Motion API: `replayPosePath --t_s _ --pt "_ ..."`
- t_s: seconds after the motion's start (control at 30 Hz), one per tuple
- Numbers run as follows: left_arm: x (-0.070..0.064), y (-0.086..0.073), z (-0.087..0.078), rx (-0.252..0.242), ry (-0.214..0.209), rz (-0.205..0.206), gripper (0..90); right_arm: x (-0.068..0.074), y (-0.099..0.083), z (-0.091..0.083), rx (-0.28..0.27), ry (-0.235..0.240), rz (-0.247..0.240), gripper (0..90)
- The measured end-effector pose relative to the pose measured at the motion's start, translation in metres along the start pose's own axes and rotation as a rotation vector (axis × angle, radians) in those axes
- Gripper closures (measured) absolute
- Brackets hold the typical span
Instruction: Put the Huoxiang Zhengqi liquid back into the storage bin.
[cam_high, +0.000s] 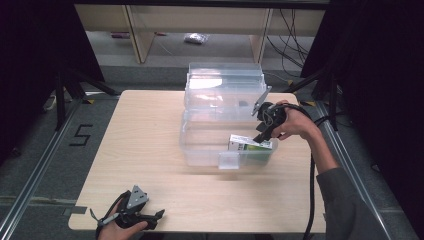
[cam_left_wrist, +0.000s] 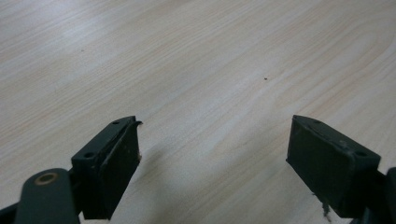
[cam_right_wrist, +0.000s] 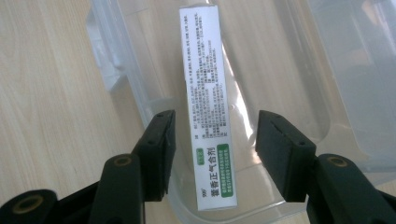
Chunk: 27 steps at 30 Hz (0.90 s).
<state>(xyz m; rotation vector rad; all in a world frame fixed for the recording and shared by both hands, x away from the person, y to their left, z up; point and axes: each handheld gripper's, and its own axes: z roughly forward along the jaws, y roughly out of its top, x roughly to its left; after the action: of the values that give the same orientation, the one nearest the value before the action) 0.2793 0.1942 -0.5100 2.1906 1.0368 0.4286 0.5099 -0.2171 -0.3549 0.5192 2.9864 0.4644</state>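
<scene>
A clear plastic bin (cam_high: 200, 150) stands open on the wooden table, its lid (cam_high: 225, 82) tipped up behind it. A long white box with a green label (cam_high: 251, 143) lies inside at the bin's right end. My right gripper (cam_high: 261, 137) hangs just over that box. In the right gripper view the box (cam_right_wrist: 208, 93) runs up between the jaws of the right gripper (cam_right_wrist: 215, 135), which is open, with a gap on each side. My left gripper (cam_high: 159, 216) rests at the table's front left corner. It is open over bare wood (cam_left_wrist: 215, 144).
The bin's near wall and latch tab (cam_high: 229, 160) face the front edge. Bare tabletop (cam_high: 145, 135) spreads left of the bin. Black stand legs (cam_high: 67, 90) flank the table, and a floor mark "5" (cam_high: 80, 135) lies to its left.
</scene>
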Motion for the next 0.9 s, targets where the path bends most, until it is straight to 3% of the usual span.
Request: replayPosePath --t_s 0.2,0.23,0.4,0.47,0.5,0.77,0.9 --pt "0.0 0.0 0.0 0.006 0.0 0.0 16.4 0.005 -0.001 -0.007 -0.013 -0.023 0.023 44.4" --pt "0.0 0.0 0.0 -0.003 0.0 -0.002 16.4 0.008 -0.002 -0.009 -0.01 -0.029 0.051 43.3" --pt "0.0 0.0 0.001 -0.001 0.004 -0.002 16.4 0.013 -0.001 -0.014 -0.025 -0.035 0.044 41.1" --pt "0.0 0.0 0.0 -0.001 0.001 -0.007 16.3 0.016 -0.002 -0.016 -0.042 -0.048 0.068 39.0" --pt "0.0 0.0 0.0 -0.001 0.001 -0.007 16.3 0.018 -0.002 -0.016 -0.053 -0.043 0.087 38.6" --pt "0.0 0.0 0.0 0.001 0.001 -0.003 16.3 0.025 -0.004 -0.014 -0.074 -0.051 0.111 33.7" --pt "0.0 0.0 0.0 0.002 0.002 -0.001 16.3 0.028 -0.005 -0.016 -0.11 -0.048 0.127 33.2"
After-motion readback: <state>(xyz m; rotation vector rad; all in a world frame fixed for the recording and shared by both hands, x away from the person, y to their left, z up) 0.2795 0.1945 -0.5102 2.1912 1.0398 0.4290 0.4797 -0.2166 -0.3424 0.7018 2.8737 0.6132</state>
